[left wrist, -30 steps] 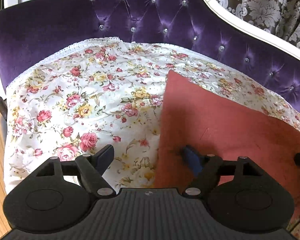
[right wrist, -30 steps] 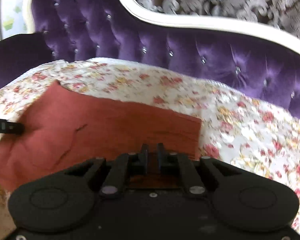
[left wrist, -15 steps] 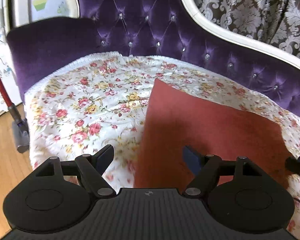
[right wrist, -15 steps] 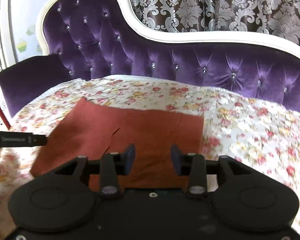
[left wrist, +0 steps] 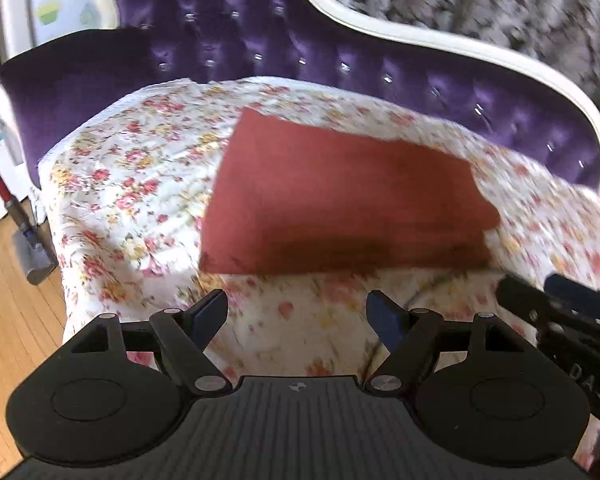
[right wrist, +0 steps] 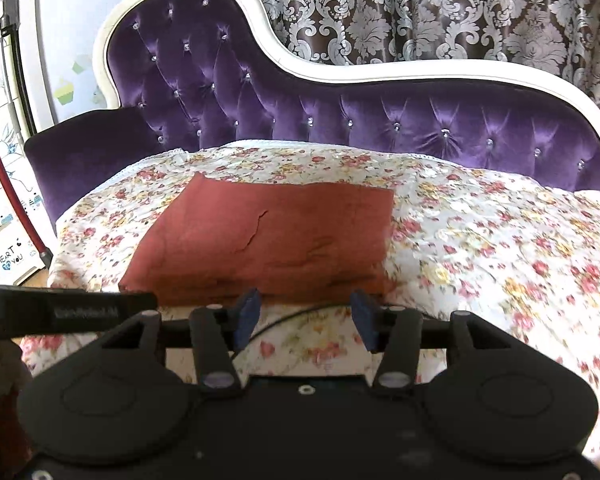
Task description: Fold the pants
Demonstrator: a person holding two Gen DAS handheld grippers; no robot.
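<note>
The rust-red pants [left wrist: 340,196] [right wrist: 268,236] lie folded into a flat rectangle on the floral sheet [left wrist: 140,184] [right wrist: 480,232] that covers the sofa seat. My left gripper [left wrist: 296,316] hangs open in front of the pants' near edge, nothing between its blue pads. My right gripper [right wrist: 306,320] is also short of the near edge; its jaws are opening and hold nothing. The right gripper [left wrist: 560,300] shows at the right edge of the left wrist view. The left gripper's finger [right wrist: 68,312] crosses the lower left of the right wrist view.
A purple tufted sofa back [right wrist: 340,112] with a white frame rises behind the sheet, patterned curtains [right wrist: 460,8] beyond it. Wooden floor [left wrist: 4,320] and a red-handled vacuum [left wrist: 24,232] are at the left. A thin black cable [right wrist: 284,318] lies on the sheet near my right gripper.
Both grippers have drawn back and up from the pants, which stay flat on the sheet. The right gripper, shut at the pants' near edge a second ago, has let go and spread.
</note>
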